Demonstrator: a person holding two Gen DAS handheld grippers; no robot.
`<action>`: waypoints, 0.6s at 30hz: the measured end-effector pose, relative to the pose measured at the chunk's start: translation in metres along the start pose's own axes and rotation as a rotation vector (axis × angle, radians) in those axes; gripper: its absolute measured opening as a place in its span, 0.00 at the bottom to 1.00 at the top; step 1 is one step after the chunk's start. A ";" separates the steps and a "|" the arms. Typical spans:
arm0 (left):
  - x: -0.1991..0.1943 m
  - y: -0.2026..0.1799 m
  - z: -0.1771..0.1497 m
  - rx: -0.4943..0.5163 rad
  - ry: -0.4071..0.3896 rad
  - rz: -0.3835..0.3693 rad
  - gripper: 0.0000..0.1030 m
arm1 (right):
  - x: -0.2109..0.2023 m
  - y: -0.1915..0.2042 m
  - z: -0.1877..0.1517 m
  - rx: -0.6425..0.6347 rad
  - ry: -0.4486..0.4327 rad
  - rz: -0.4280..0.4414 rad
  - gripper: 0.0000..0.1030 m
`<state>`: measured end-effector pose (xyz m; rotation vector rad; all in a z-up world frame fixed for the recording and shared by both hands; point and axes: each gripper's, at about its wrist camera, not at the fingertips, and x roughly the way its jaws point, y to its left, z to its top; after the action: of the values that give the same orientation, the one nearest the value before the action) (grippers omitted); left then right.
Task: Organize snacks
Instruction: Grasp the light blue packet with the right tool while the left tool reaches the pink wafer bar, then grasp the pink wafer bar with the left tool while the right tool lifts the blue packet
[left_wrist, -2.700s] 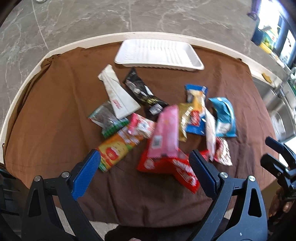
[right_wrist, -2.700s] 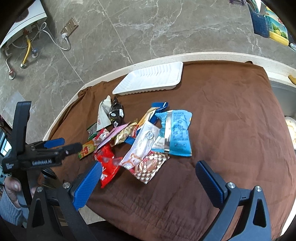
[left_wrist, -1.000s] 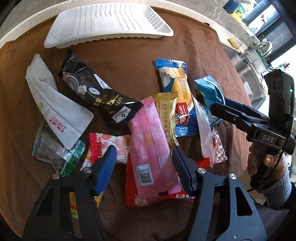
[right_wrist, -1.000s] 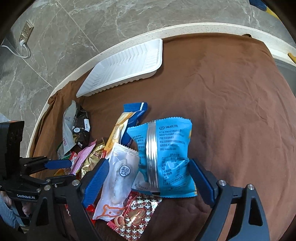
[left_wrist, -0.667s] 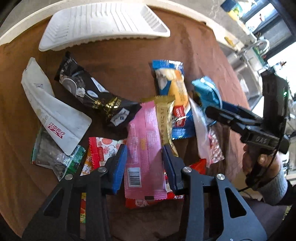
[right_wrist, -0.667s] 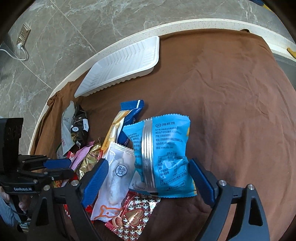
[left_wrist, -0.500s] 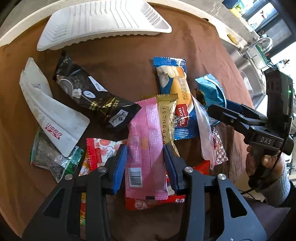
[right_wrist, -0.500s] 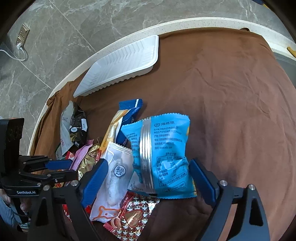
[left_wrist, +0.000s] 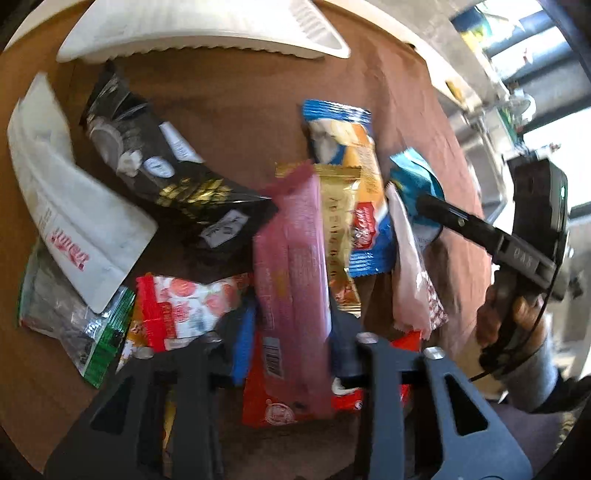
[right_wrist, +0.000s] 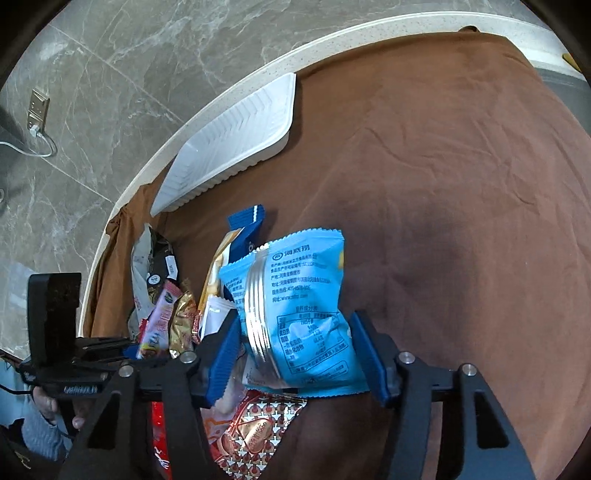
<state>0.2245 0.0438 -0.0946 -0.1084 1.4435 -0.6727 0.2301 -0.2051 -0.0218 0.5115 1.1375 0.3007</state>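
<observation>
Snacks: both claws just closed, left claw (left_wrist: 291, 343) pinching pink packet (left_wrist: 291, 266) (right claw (right_wrist: 299, 354) blue bag (right_wrist: 295, 314)).

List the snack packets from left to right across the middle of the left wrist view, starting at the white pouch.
White pouch → black packet → pink packet → gold packet → blue and orange packet → light blue packet.

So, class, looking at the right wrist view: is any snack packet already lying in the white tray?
No, the white tray shows only its bare ribbed floor, and every snack packet lies on the brown cloth.
</observation>
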 end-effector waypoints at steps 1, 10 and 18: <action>0.000 0.006 0.000 -0.025 -0.002 -0.018 0.16 | 0.000 0.000 0.000 -0.002 0.000 0.001 0.56; -0.003 0.015 0.002 -0.051 -0.016 -0.066 0.10 | -0.012 -0.004 0.002 0.048 0.001 0.083 0.43; -0.028 0.011 0.004 -0.016 -0.045 -0.078 0.10 | -0.028 -0.012 0.006 0.140 -0.018 0.183 0.43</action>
<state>0.2327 0.0653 -0.0742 -0.1916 1.4075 -0.7179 0.2241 -0.2299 -0.0044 0.7425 1.1011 0.3757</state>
